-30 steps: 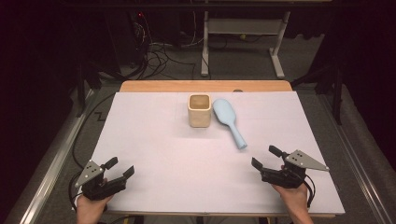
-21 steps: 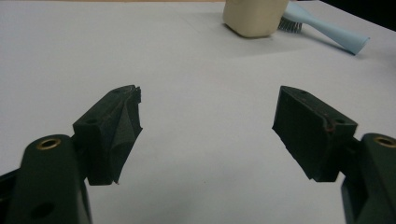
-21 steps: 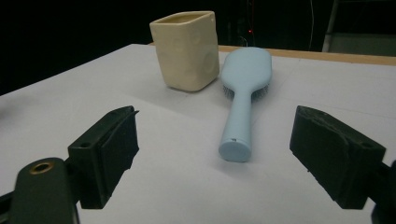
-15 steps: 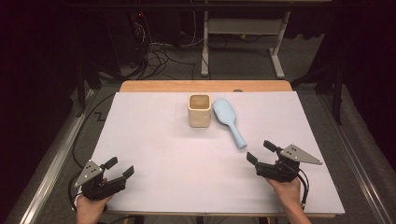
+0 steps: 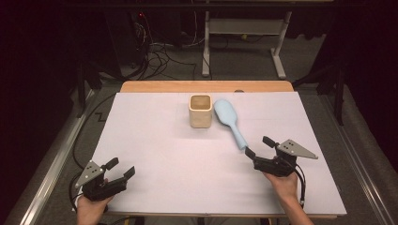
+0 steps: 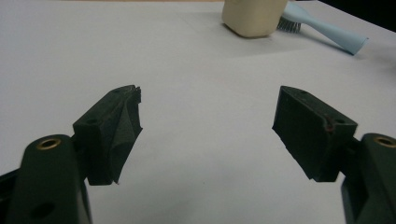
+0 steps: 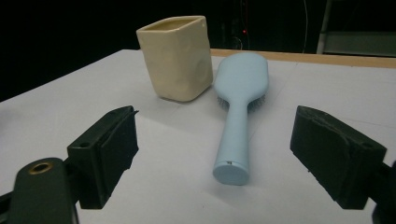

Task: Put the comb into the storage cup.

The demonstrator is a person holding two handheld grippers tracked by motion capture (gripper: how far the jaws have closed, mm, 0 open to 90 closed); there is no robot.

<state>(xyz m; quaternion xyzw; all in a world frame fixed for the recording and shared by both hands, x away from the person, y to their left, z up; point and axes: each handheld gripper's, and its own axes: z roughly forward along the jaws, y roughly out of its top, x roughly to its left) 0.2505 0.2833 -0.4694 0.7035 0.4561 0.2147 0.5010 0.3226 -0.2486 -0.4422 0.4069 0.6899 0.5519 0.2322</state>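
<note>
The light blue hairbrush (image 7: 238, 116) lies bristles-down on the counter (image 5: 155, 140) just beside the cream cup (image 5: 201, 111), handle end pointing straight at the right claw (image 5: 257, 146). That claw's spread wide, empty, probably not touching yet. Left claw (image 5: 120, 168) is also open, well apart.

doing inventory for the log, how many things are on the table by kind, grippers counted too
cream cup: 1
light blue hairbrush, lying bristles down beside the cup: 1
hand-held grippers, left gripper and right gripper, both with jaws apart: 2
total: 4
</note>
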